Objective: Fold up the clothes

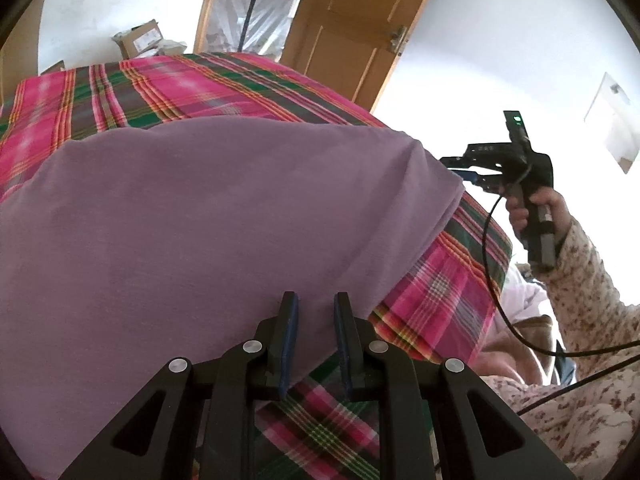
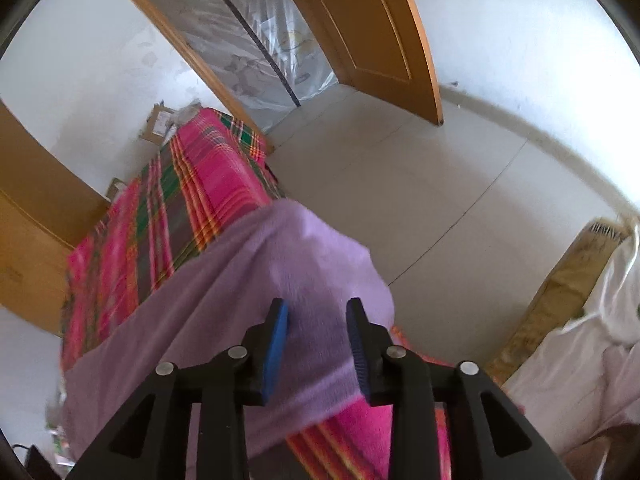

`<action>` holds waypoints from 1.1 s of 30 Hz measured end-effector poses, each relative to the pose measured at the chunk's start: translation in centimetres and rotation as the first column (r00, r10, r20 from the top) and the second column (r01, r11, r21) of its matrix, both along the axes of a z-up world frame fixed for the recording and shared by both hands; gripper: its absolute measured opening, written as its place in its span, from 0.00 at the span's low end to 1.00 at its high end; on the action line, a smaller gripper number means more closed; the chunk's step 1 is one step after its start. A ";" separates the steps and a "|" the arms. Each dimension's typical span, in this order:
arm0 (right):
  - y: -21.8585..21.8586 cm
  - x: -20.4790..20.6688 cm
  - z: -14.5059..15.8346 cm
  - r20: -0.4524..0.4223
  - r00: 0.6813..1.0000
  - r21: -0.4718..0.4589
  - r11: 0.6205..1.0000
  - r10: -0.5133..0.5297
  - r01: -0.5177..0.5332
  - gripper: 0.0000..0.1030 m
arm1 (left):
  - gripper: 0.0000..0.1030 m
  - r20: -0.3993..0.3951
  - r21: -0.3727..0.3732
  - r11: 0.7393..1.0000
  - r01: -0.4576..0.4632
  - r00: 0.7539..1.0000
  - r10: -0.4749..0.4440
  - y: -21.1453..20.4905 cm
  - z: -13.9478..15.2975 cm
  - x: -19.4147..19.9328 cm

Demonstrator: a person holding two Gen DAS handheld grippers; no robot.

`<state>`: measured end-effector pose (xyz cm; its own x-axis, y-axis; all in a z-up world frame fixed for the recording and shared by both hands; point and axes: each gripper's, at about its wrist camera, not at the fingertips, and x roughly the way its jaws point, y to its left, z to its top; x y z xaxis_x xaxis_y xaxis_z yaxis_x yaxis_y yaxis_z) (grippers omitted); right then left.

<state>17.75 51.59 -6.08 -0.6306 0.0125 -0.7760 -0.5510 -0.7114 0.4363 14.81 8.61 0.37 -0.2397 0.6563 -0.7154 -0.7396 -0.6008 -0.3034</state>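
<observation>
A purple garment (image 1: pixel 208 220) lies spread flat on a bed covered by a pink and green plaid sheet (image 1: pixel 132 88). My left gripper (image 1: pixel 316 300) is open just over the garment's near edge, nothing between its blue-padded fingers. In the left wrist view my right gripper (image 1: pixel 466 168) hovers at the garment's right corner, held by a hand in a floral sleeve. The right wrist view shows the same purple garment (image 2: pixel 248 300) with my right gripper (image 2: pixel 316 306) open above its corner, and the plaid sheet (image 2: pixel 208 184) stretching away behind it.
An open wooden door (image 1: pixel 360 32) and a plastic-covered doorway stand beyond the bed. Cardboard boxes (image 1: pixel 140 38) sit at the bed's far end. A pale tiled floor (image 2: pixel 420 184) lies right of the bed. A black cable (image 1: pixel 492 264) hangs from the right gripper.
</observation>
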 end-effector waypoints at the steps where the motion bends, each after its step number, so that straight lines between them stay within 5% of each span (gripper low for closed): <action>1: 0.0 0.4 -0.1 -0.010 1.000 -0.011 1.000 0.002 -0.003 0.32 | 0.18 -0.002 -0.002 1.000 0.001 1.000 -0.001 0.1 0.0 0.1; 4: -0.5 0.9 0.0 -0.022 1.000 -0.006 1.000 0.018 -0.018 0.31 | 0.18 -0.004 0.000 1.000 0.009 1.000 -0.009 0.3 0.1 0.4; 8: -1.0 1.2 0.8 -0.026 1.000 0.061 0.998 0.008 -0.007 0.07 | 0.18 -0.010 -0.015 1.000 0.004 1.000 -0.004 0.7 0.0 0.4; 10: -1.1 1.3 1.4 -0.032 0.999 0.086 0.996 0.006 -0.003 0.04 | 0.18 -0.005 -0.012 1.000 0.001 1.000 -0.001 0.6 0.1 0.3; 21: -1.6 1.7 1.6 0.022 0.999 0.155 0.987 -0.039 0.035 0.04 | 0.18 0.020 0.001 1.000 0.006 1.000 -0.006 0.1 0.0 0.7; 26: -2.7 1.8 3.5 0.043 0.994 0.307 0.948 -0.099 0.081 0.06 | 0.18 0.022 0.006 1.000 0.007 1.000 -0.007 -0.1 0.0 0.9; 30: -5.4 0.9 4.8 -0.038 0.999 0.333 0.943 0.027 -0.013 0.06 | 0.18 0.020 0.020 1.000 -0.001 1.000 0.001 -0.5 0.1 0.9; 33: -7.6 -0.3 4.5 -0.020 0.994 0.353 0.931 0.104 -0.091 0.08 | 0.18 0.009 0.026 0.999 -0.031 0.999 0.031 -1.4 0.4 0.6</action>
<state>17.46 43.96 -1.53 -0.6709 0.2171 -0.7090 -0.4594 -0.8723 0.1676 15.42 7.21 0.75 -0.2537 0.6669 -0.7006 -0.7179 -0.6152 -0.3257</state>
